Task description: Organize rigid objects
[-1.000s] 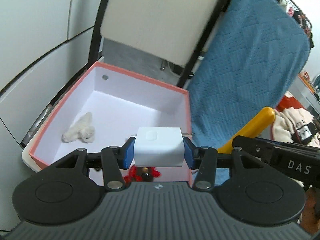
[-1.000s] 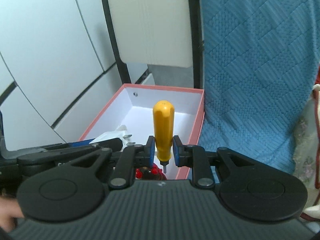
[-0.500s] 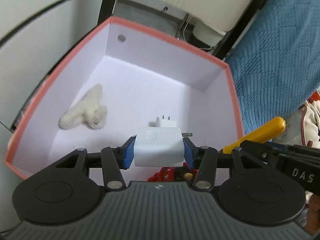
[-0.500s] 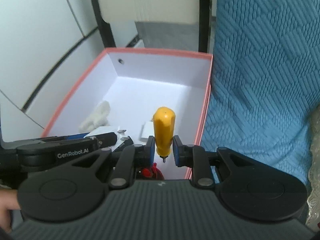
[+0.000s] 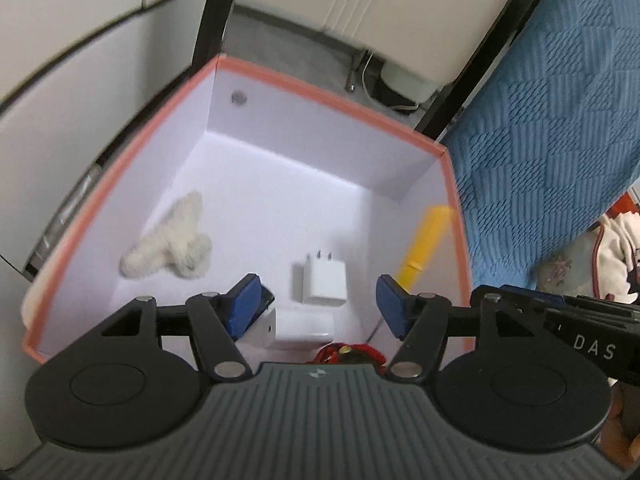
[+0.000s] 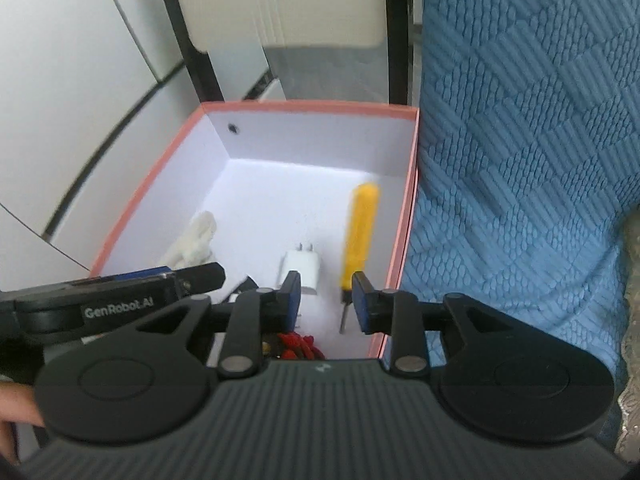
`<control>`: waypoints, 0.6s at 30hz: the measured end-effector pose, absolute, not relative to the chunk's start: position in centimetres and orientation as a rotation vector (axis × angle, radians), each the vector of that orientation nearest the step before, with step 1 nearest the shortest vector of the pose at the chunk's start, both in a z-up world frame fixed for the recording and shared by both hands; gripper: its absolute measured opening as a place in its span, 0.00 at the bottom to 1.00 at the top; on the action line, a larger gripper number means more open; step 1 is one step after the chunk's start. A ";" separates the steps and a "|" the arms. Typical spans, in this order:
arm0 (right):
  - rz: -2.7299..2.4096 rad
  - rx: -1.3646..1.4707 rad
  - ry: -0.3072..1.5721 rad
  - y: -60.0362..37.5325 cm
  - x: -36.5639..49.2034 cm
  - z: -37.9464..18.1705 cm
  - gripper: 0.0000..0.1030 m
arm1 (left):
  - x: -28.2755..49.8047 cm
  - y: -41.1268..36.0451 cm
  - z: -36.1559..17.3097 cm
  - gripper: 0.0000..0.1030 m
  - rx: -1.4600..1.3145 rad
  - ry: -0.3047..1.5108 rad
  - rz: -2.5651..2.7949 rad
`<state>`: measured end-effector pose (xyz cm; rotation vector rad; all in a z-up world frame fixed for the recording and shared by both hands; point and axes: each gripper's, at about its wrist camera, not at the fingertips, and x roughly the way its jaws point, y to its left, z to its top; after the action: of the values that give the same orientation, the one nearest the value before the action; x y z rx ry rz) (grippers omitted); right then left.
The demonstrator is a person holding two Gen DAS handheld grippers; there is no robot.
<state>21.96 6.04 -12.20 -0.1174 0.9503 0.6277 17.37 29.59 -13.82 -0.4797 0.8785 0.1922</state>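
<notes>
A pink-rimmed box [image 5: 328, 92] with a white inside holds the objects; it also shows in the right wrist view [image 6: 304, 107]. My left gripper [image 5: 318, 304] is open over the box's near end. A white charger block [image 5: 298, 330] lies just below it. A white plug adapter [image 5: 323, 282] lies on the box floor; it also shows in the right wrist view [image 6: 302, 272]. My right gripper [image 6: 326, 300] is open. The yellow-handled screwdriver [image 6: 358, 236] lies in the box by the right wall, blurred, also seen in the left wrist view [image 5: 424, 246].
A white fluffy thing [image 5: 172, 242] lies at the box's left side. A red thing [image 5: 344, 354] sits at the near end. A blue textured cloth [image 6: 520, 160] hangs right of the box. A chair with black legs [image 5: 484, 44] stands behind it.
Both grippers have opened. The white charger block dropped from my left gripper into the box, and the yellow screwdriver dropped from my right gripper into the box by its right wall.
</notes>
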 end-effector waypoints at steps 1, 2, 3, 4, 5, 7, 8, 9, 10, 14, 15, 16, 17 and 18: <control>0.633 -0.114 0.935 5.7 21.7 -11.5 0.30 | 17.1 29.4 -13.1 0.67 -0.476 0.866 0.194; 0.636 -0.107 0.919 5.2 21.4 -10.8 0.30 | 16.8 29.2 -12.3 0.67 -0.470 0.853 0.193; 0.638 -0.101 0.908 4.8 21.1 -10.2 0.30 | 16.5 28.9 -11.4 0.67 -0.461 0.842 0.193; 0.644 -0.095 0.895 4.3 20.8 -9.5 0.30 | 16.2 28.6 -10.6 0.67 -0.451 0.830 0.194; 0.653 -0.090 0.882 3.8 20.4 -8.8 0.30 | 15.7 28.3 -9.8 0.68 -0.439 0.817 0.197; 0.669 -0.087 0.856 2.9 19.7 -7.6 0.30 | 14.7 27.4 -8.2 0.68 -0.416 0.790 0.201; 0.675 -0.087 0.842 2.3 19.1 -6.9 0.30 | 14.1 27.2 -7.5 0.68 -0.409 0.779 0.204; 0.680 -0.085 0.833 1.9 18.8 -6.5 0.30 | 13.5 26.8 -6.8 0.68 -0.405 0.767 0.208; 0.689 -0.082 0.822 1.4 18.2 -5.9 0.30 | 12.9 26.5 -6.2 0.68 -0.402 0.756 0.211; 0.713 -0.070 0.780 -0.6 16.1 -4.2 0.30 | 10.3 24.9 -3.9 0.69 -0.381 0.713 0.225; 0.717 -0.069 0.773 -1.0 15.7 -3.8 0.30 | 9.6 24.6 -3.4 0.72 -0.374 0.703 0.234; 0.724 -0.067 0.765 -1.5 15.2 -3.4 0.30 | 8.9 24.3 -3.0 0.75 -0.368 0.691 0.240; 0.731 -0.063 0.756 -2.0 14.7 -3.1 0.30 | 8.2 24.1 -2.7 0.76 -0.362 0.680 0.241; 0.735 -0.061 0.748 -2.5 14.3 -2.8 0.30 | 7.6 23.8 -2.4 0.77 -0.357 0.670 0.244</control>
<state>14.30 -2.54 -2.76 -0.0615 0.7477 0.7354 7.56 23.81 -2.35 -0.3574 0.6696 0.2436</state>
